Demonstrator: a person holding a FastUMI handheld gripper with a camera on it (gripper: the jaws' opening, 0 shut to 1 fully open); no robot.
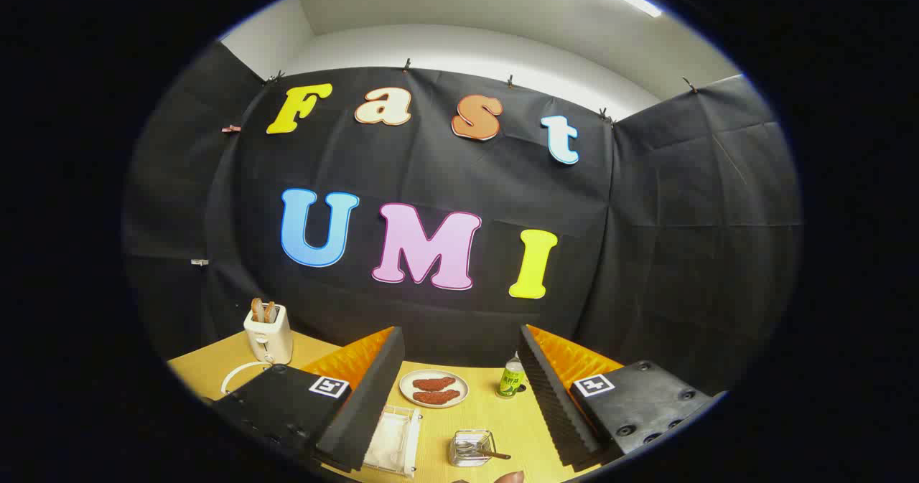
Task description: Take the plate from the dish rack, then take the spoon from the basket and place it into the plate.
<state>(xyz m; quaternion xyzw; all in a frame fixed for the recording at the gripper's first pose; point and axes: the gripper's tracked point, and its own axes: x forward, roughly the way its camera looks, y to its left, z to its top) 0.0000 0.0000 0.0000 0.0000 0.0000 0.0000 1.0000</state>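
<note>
Looking forward along its two fingers, the claw [459, 397] stood wide open above the wooden bench [495, 415] and held nothing; a large gap lay between the fingers. In this gap, low and close to the claw, the wire basket [472, 447] stood on the bench, and the spoon [488, 453] lay in it with its handle pointing out over the rim toward the right finger. Just beside the left finger stood the white dish rack [393, 441]; something pale was in it, but I could not tell if this was the plate. Beyond the basket, farther ahead between the fingers, a round dish [434, 388] carried two reddish-brown pieces of food. To the right of this dish, near the right finger, a small green can [511, 379] stood upright. Beyond the left finger, a white toaster [268, 333] with two slices of bread in it stood on the bench.
</note>
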